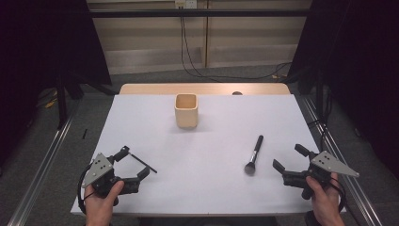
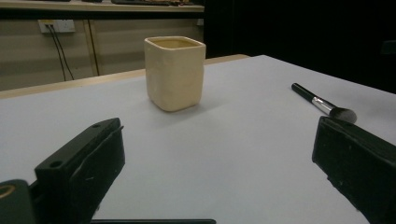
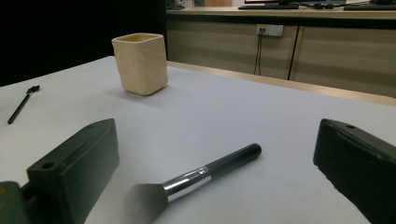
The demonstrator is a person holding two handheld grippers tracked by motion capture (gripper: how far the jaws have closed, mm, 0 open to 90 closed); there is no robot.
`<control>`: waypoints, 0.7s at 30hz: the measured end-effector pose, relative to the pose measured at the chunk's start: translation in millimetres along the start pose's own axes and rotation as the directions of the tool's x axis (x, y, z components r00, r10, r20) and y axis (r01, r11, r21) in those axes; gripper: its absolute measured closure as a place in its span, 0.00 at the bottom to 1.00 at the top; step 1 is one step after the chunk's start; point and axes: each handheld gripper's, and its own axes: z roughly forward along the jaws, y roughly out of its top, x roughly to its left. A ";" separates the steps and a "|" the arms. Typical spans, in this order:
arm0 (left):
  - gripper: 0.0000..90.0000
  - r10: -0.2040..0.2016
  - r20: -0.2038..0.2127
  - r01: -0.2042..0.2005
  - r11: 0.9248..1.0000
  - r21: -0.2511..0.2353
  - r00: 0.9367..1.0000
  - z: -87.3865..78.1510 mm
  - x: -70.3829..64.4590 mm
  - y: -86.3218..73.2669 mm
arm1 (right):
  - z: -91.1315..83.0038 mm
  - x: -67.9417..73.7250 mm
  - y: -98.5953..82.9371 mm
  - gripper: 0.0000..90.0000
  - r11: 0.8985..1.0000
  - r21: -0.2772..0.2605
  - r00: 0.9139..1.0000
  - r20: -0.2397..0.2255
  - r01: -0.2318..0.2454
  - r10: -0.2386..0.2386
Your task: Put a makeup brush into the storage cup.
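A cream square cup [image 1: 186, 110] stands upright toward the far middle of the white table [image 1: 211, 188]. A black-handled makeup brush [image 1: 254, 154] lies flat at the right, bristles toward me. My right gripper [image 1: 288, 157] is open just right of it, and the brush [image 3: 201, 177] lies low between its jaws, untouched. My left gripper [image 1: 133, 163] is open at the near left. A thin black stick [image 1: 143, 163] lies on the table by its jaws. Ahead of the left jaws stands the cup [image 2: 175, 72], with the brush [image 2: 322, 105] off to the right.
The table's wooden far edge [image 1: 204, 88] runs behind the cup. Cables [image 1: 188, 52] hang down the back wall to the floor. Dark curtains [image 1: 357, 56] flank both sides, and metal rails [image 1: 47, 155] run along the floor beside the table.
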 end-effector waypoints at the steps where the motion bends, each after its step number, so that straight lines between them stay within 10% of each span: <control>1: 0.03 0.003 0.008 -0.003 1.000 0.006 1.000 0.4 0.8 0.4 | 0.3 0.3 0.0 0.00 1.000 0.002 1.000 -0.006 0.009 -0.009; 21: 0.03 0.058 0.028 -0.059 0.998 0.017 0.998 10.1 10.2 27.3 | 6.0 3.5 0.4 0.00 1.000 0.014 1.000 -0.010 0.004 -0.004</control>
